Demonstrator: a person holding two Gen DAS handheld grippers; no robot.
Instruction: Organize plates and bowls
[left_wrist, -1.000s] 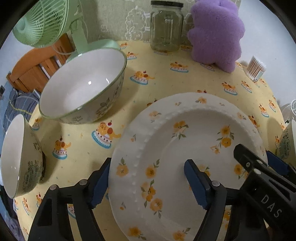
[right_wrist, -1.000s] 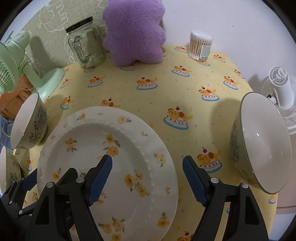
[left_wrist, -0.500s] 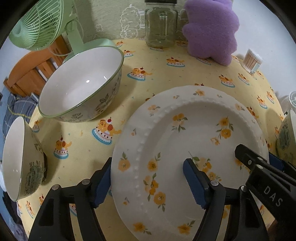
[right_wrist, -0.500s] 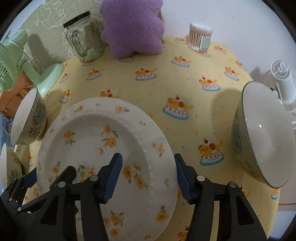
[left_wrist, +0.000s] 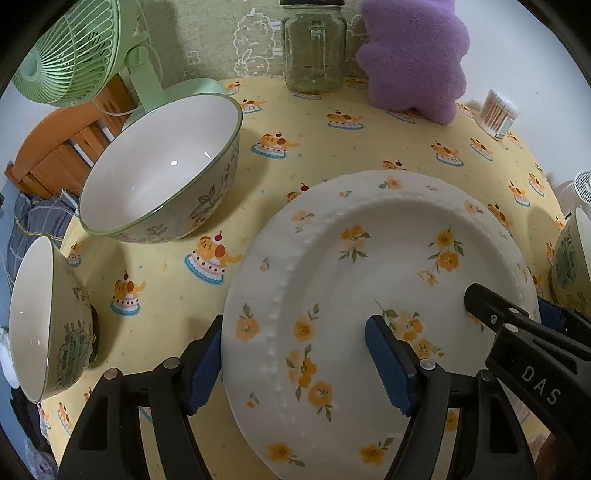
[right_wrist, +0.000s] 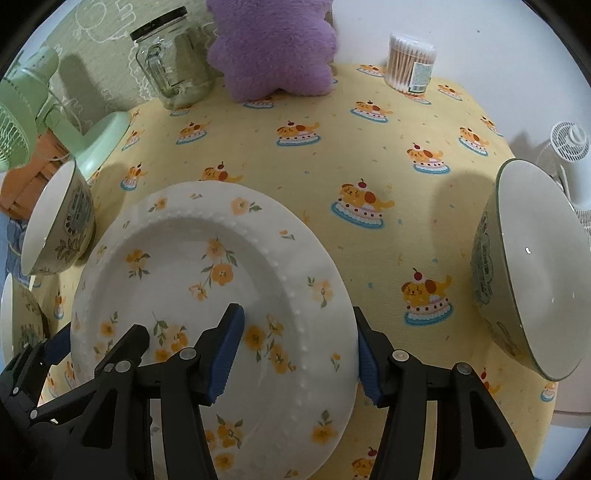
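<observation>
On yellow tablecloth (right_wrist: 369, 155): left gripper (left_wrist: 295, 365) and right gripper (right_wrist: 299, 350) straddling opposite rims of one floral plate (left_wrist: 369, 266), jaws partly apart, grip impossible to confirm; ringed by three green-rimmed bowls, large bowl (left_wrist: 162, 170) and small bowl (left_wrist: 48, 317) at left, third bowl (right_wrist: 532, 269) at right; beyond, one glass jar (right_wrist: 173, 66), purple plush (right_wrist: 273, 44), cotton-swab tub (right_wrist: 410, 62), green fan (left_wrist: 74, 48).

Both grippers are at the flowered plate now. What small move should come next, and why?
Probably close the left gripper on the plate: its pads straddle the near-left rim with a gap beside the inner pad, while the right gripper already brackets the opposite rim closely.
</observation>
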